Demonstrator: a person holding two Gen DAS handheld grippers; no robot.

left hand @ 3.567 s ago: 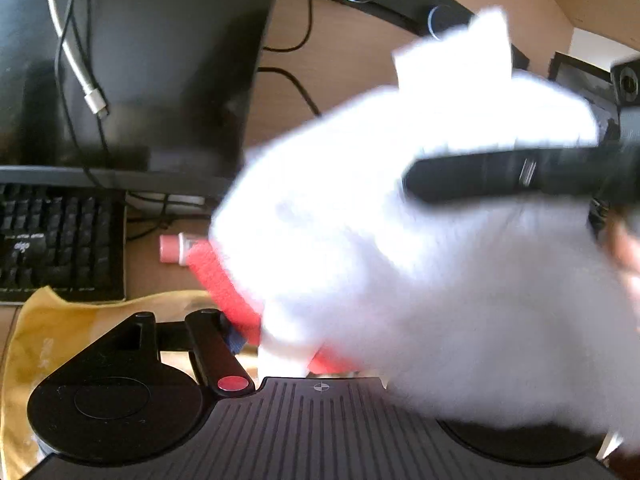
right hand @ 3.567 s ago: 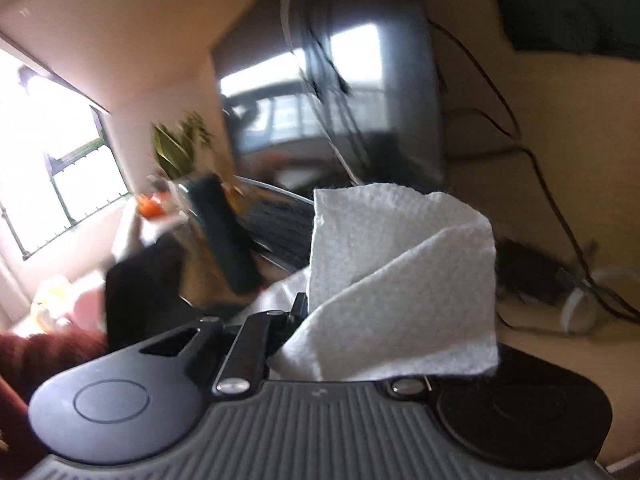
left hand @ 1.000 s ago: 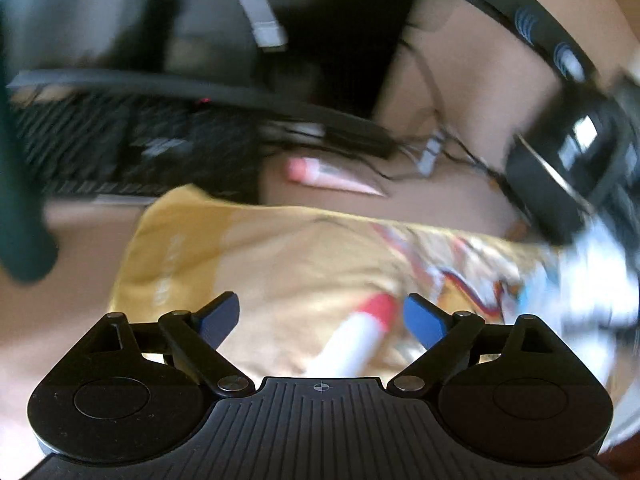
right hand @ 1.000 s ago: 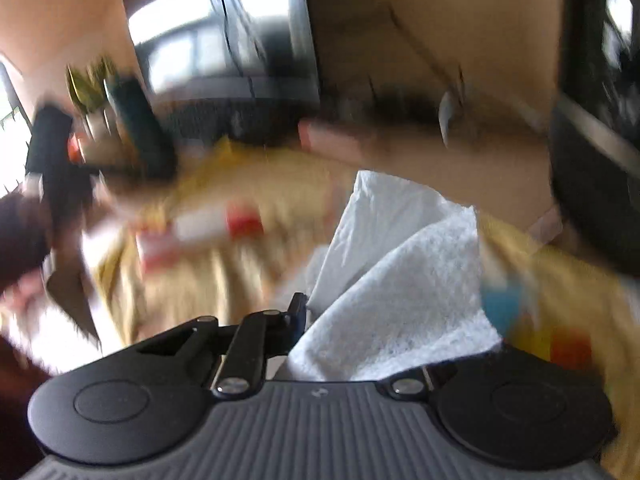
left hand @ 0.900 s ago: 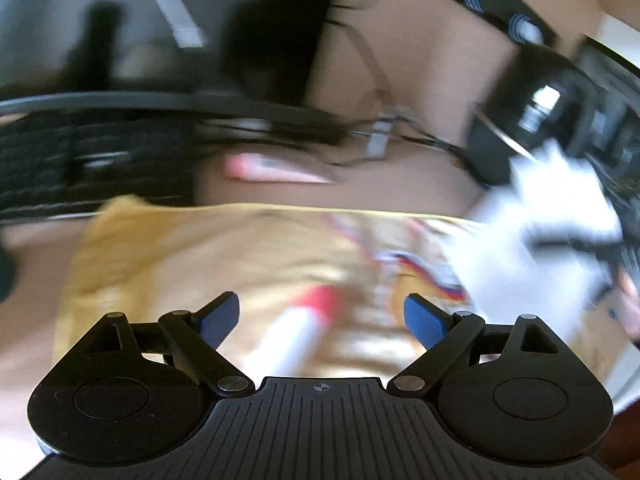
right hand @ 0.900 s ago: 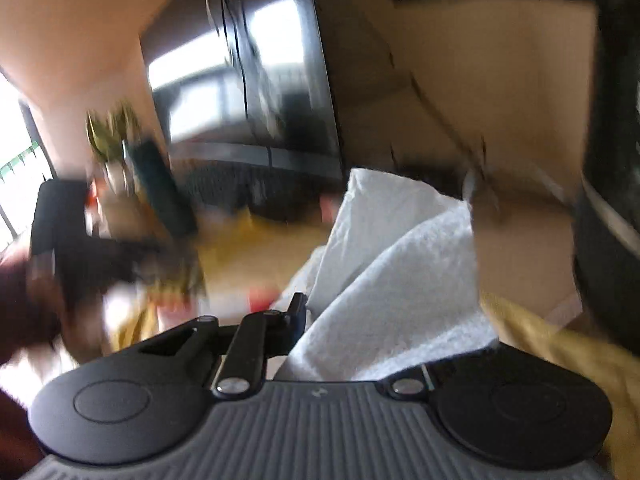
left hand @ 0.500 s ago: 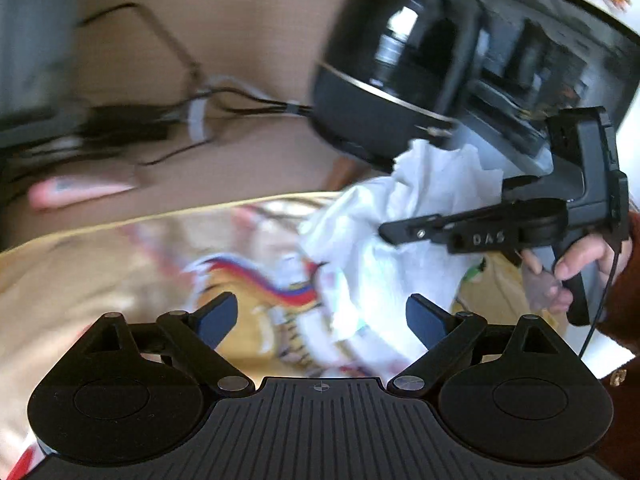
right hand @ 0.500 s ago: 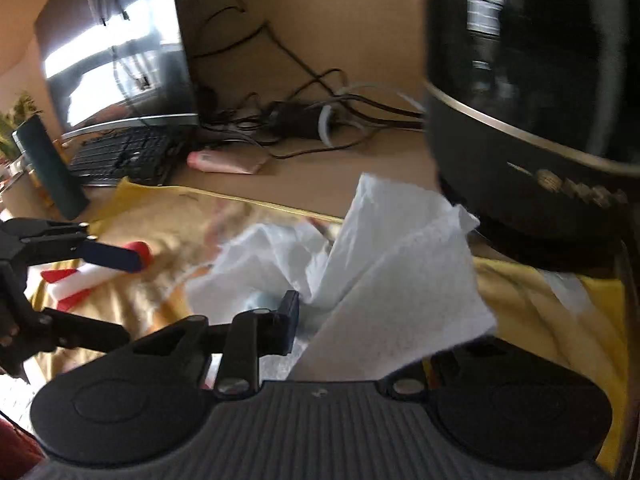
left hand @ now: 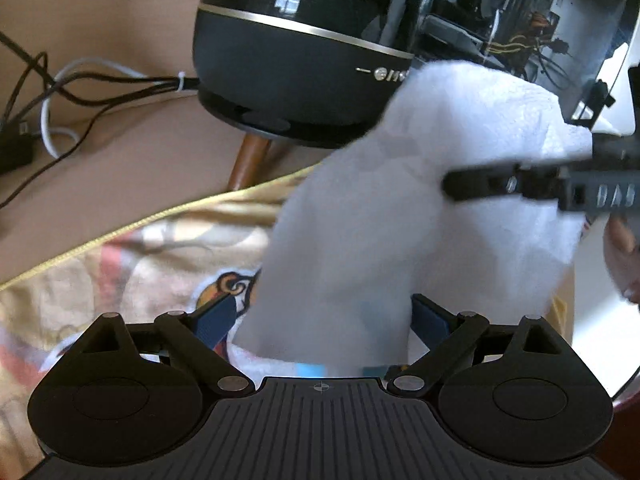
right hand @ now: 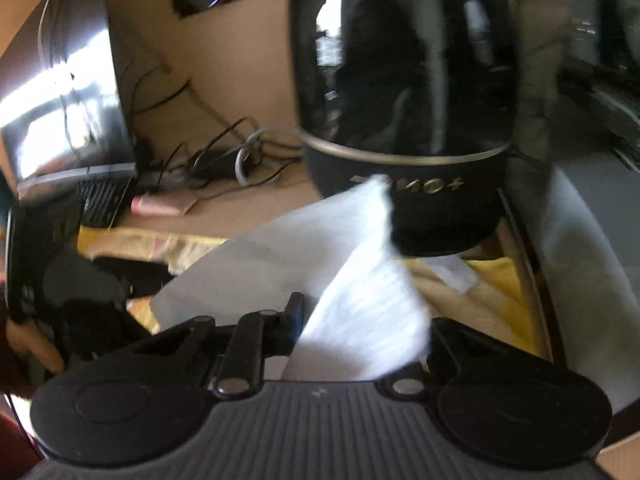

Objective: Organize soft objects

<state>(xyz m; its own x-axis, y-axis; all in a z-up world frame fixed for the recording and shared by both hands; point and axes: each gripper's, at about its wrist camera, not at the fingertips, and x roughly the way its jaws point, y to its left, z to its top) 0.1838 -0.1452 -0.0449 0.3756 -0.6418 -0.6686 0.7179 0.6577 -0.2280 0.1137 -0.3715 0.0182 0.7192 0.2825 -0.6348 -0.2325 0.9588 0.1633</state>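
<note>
White paper towel [left hand: 420, 208]: hangs bunched above the yellow printed cloth [left hand: 132, 264], its upper part pinched by the right hand-held gripper [right hand: 360, 320], whose fingers are pressed together on it; in the right wrist view the sheet [right hand: 320, 264] is motion-blurred and covers the fingertips themselves. Left hand-held gripper [left hand: 322, 320]: fingers spread, blue pads on either side of the towel's lower end; contact between pads and towel cannot be made out, as the towel hides the gap. Yellow printed cloth: spread on the brown worktop [left hand: 120, 148], its cartoon print partly covered by the towel and cut off at the frame edges. Glossy black rounded appliance [left hand: 304, 60] with a gold band: stands behind the towel; lettering on the band illegible, top cut off. Bundle of cables [left hand: 60, 92]: on the worktop left of the appliance. Monitor [right hand: 68, 92], keyboard [right hand: 104, 204], pink tube [right hand: 160, 206]: far left in the right wrist view, blurred. A person's fingers [left hand: 624, 264]: partly visible at the right edge, under the right gripper's body.
</note>
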